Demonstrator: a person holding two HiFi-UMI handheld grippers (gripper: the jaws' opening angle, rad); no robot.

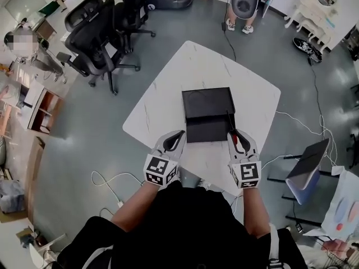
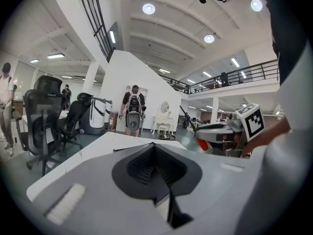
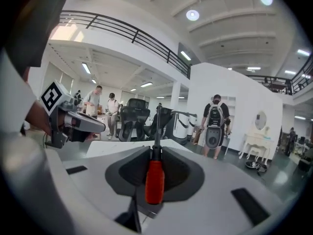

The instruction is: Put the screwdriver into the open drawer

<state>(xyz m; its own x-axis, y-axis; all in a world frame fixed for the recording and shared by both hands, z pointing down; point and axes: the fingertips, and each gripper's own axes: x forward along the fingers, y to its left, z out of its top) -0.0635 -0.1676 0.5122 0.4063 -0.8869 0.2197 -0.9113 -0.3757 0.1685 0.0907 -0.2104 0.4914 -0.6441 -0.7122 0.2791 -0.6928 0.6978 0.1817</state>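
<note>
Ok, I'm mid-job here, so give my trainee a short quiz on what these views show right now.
1. True or false: the red-handled screwdriver already lies in the open drawer of the black rectangular box.
2. What sits between the jaws of the left gripper? A) the screwdriver B) nothing C) a cable
3. Fill in: the right gripper clamps the screwdriver by its ____.

Key: 1 false, since the right gripper holds it short of the drawer; 2 B, the jaws are together; 3 handle.
</note>
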